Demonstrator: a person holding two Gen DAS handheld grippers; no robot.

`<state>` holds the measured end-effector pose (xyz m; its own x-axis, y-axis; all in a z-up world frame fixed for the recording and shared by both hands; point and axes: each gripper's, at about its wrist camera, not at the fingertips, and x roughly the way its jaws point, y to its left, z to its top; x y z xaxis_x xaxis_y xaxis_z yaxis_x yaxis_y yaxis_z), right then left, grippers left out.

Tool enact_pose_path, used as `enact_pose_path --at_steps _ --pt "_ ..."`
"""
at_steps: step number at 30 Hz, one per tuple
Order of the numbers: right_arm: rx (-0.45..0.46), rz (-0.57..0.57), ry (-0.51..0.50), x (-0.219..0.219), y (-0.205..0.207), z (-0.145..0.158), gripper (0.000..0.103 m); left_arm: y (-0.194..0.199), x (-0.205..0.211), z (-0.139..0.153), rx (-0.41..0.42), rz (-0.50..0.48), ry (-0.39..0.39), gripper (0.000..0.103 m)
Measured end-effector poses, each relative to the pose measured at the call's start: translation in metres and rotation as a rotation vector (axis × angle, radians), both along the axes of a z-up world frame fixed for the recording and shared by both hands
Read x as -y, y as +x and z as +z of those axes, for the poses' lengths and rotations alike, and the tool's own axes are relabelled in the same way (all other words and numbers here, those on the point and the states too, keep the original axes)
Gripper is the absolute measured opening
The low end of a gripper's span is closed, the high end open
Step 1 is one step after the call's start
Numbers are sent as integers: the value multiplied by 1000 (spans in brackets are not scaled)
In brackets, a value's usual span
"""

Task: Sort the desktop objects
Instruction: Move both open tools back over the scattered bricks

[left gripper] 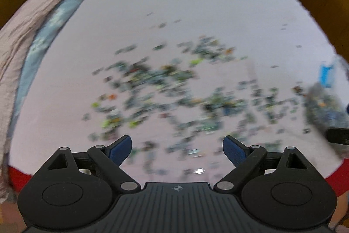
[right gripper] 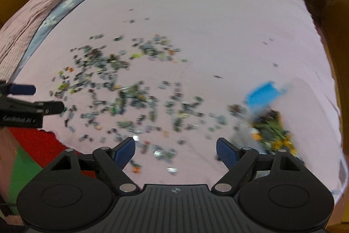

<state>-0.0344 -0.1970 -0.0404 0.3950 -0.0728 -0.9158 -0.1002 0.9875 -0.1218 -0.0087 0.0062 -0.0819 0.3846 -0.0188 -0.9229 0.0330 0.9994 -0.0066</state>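
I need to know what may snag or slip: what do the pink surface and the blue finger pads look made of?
The pale pink surface looks like matte woven fabric, probably a bedsheet: it drapes over the edge without shine. The blue finger pads look like ribbed rubber or soft plastic, dull, with fine ridges; which one is unclear.

My claws are black with blue pads (right gripper: 125,151). Bed sheet (right gripper: 207,14) plain pale pink; scattered small pieces (right gripper: 130,97) grey, green, orange, blurred. Bag (right gripper: 262,94) bright blue.
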Motion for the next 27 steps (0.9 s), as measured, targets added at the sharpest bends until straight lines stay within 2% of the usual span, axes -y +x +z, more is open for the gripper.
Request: enact_pose_path --at_steps 3,7,13,16,17,19,21,27 --pt "4 74 -22 -37 2 -6 82 0 -37 -19 -37 45 8 91" --pt "-18 105 -34 -53 1 -16 81 1 -63 -45 -95 64 15 91" --pt "-55 147 -51 -74 0 -30 76 1 -56 -78 -125 15 47 89" --pt "-77 159 -53 -81 -1 -38 74 0 -47 -89 -110 -70 90 72" --pt "-87 158 -52 -81 -1 -41 74 1 -46 -93 -113 -101 103 64" --pt "-105 156 -50 -82 -2 -46 74 2 -43 -101 -121 -151 118 58" --pt "-123 155 -48 -82 -3 -56 74 4 -41 -108 -125 -181 109 48" --pt "-153 143 -56 -84 -3 -69 74 14 -32 -118 -124 -210 41 47"
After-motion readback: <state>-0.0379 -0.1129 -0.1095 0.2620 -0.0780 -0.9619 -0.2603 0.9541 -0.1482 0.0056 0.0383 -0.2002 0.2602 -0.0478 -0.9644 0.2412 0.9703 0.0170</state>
